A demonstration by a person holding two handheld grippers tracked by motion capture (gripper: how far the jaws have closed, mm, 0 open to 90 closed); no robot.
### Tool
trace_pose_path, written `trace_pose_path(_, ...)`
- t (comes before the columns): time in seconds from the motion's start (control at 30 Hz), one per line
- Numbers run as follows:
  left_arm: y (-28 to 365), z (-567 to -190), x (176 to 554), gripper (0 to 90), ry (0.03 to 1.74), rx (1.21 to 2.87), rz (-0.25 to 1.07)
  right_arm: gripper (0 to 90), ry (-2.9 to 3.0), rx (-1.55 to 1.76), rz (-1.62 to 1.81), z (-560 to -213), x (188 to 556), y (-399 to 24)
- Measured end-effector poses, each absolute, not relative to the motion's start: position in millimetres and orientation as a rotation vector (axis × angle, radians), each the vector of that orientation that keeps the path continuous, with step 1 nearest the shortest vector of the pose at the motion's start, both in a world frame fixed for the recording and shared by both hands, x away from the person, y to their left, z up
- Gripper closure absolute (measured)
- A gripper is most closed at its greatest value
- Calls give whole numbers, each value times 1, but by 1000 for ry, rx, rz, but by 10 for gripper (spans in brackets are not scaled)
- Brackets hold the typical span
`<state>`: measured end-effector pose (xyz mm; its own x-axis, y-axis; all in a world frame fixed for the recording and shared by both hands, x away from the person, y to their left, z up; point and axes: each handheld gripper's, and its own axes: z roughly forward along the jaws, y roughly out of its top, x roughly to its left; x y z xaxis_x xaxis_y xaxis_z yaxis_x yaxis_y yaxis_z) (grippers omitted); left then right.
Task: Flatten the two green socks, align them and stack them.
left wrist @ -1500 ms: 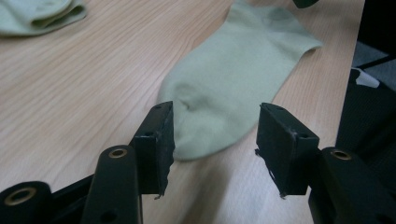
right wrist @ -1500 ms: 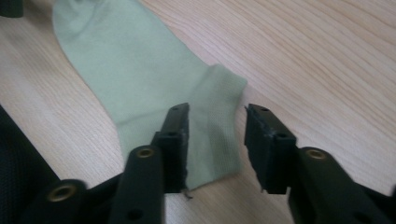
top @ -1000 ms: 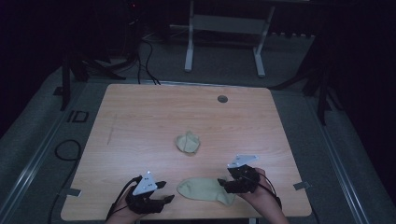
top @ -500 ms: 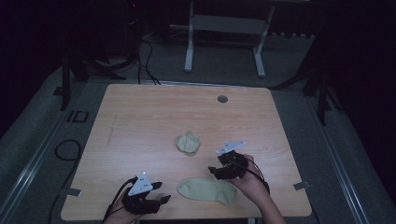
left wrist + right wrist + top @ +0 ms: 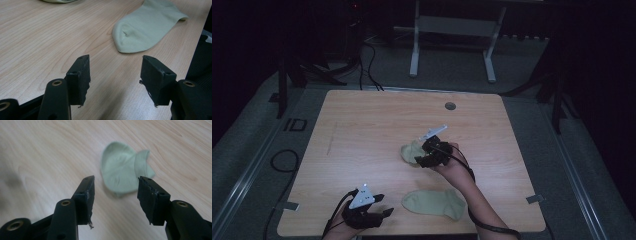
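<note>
The right gripper (image 5: 421, 159) is hovering over the crumpled sock (image 5: 123, 171), fingers parted and closing; the left gripper (image 5: 384, 214), fingers parted and empty, is waiting beside the flat sock (image 5: 434, 202).

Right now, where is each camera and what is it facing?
High view: above the near edge, facing forward and down on the table; both forearms show.
Left gripper view: on the left tool, facing the flat sock.
Right gripper view: on the right tool, facing the crumpled sock.
The high view shares both socks.

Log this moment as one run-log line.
right hand-held gripper: open, jaws closing, above crumpled sock | left hand-held gripper: open, empty | flat sock: near table edge
</note>
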<state>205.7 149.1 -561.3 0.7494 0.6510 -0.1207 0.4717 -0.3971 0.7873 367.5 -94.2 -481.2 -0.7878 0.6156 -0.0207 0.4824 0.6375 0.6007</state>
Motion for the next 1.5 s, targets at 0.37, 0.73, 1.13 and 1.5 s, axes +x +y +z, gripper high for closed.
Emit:
trace_pose_path(0.37, 151, -559, 204, 408, 833, 2050, 258, 417, 2648, 984, 780, -495, 402, -58)
trace_pose_path(0.73, 152, -559, 203, 408, 832, 2037, 258, 404, 2614, 1101, 605, -537, 423, -35)
trace_pose_path(1.13, 150, -560, 203, 407, 828, 2041, 252, 739, 2577, 931, 563, -541, 413, -36)
trace_pose_path(1.5, 151, -562, 204, 406, 838, 2033, 239, 824, 2568, 913, 609, -516, 406, -55)
